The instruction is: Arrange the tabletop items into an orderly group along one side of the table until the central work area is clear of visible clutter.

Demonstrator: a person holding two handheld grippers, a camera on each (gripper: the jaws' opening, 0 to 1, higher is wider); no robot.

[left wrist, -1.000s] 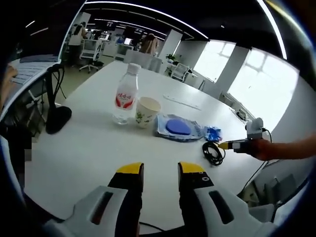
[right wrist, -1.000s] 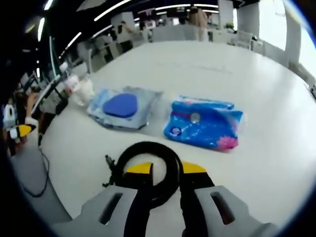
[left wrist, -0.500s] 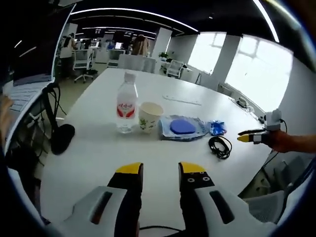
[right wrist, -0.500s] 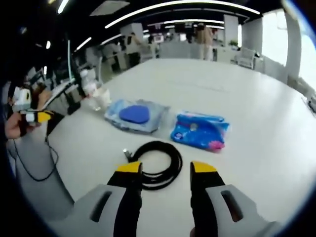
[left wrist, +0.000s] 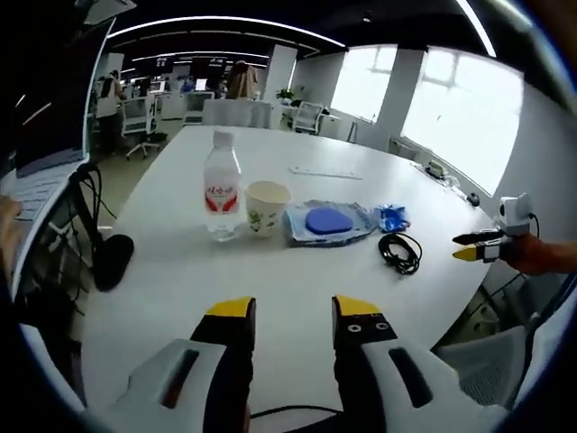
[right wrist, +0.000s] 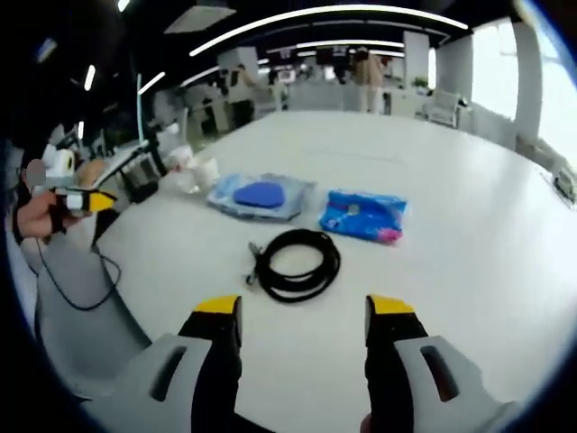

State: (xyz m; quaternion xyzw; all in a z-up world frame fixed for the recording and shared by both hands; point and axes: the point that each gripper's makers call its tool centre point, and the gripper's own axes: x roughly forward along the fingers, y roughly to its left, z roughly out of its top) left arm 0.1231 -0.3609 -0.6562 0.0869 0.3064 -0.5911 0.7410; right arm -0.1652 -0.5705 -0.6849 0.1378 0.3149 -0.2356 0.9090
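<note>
On the long white table (left wrist: 180, 271), in a bright open-plan office, a row runs left to right: clear plastic water bottle (left wrist: 220, 196), white paper cup (left wrist: 266, 207), clear packet holding a blue disc (left wrist: 326, 222), blue wipes packet (right wrist: 363, 215), coiled black cable (right wrist: 297, 262). The wipes' lettering is unreadable. Left gripper (left wrist: 290, 316) is narrowly open and empty; right gripper (right wrist: 303, 311) is wide and empty.
</note>
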